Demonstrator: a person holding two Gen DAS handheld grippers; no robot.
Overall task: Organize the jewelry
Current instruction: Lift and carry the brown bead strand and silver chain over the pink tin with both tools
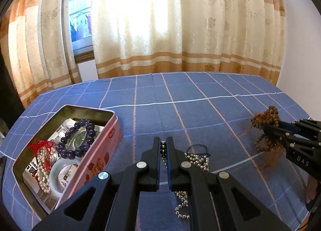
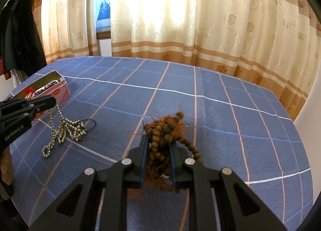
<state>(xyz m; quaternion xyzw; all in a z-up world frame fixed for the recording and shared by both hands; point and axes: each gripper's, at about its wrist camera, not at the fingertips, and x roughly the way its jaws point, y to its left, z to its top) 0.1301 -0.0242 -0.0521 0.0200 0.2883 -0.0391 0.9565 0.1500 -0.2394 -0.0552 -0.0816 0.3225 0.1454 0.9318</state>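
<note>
- Left claw [image 1: 163, 151], black, nearest the lens in the left wrist view: fingers nearly together, clamped on a thin silver bead chain [image 1: 197, 159].
- One dark bead of the chain shows in the slit near the tips. From there the strand hangs down to the cloth.
- Rest of the chain lies in a small heap just right of the tips, w/ a dark blue cord loop on top. A loose tail runs back under the claw, toward the camera.
- Right claw [image 2: 159, 147], also black w/ blue pads, is clamped on a bunch of brown wooden beads [image 2: 160, 130]. Beads bulge above the tips, and one strand trails off to the right.
- Orange tassel threads [image 2: 154, 175] hang below the bunch and touch the cloth.
- Worktop [image 1: 200, 114] is covered w/ a blue cloth crossed by white and orange lines.
- Pink tin [image 1: 96, 150], lid off, sits left of the left claw, near but apart, w/ strawberry print on its side.
- Inside the tin: purple bead bracelet [image 1: 80, 138] at the far end, pale jade bangle [image 1: 58, 179] at the near end, white pearl strand [image 1: 43, 168] w/ red cord [image 1: 41, 145] along the left side. Printed paper lines the bottom.
- The 2 claws are well apart, the chain heap between them.
- Behind the worktop: cream and tan flowered curtains [image 1: 160, 20], bright w/ daylight. A gap at left shows a window [image 1: 79, 20].
- Right wrist view: dark clothing [image 2: 18, 36] hangs at far left.
</note>
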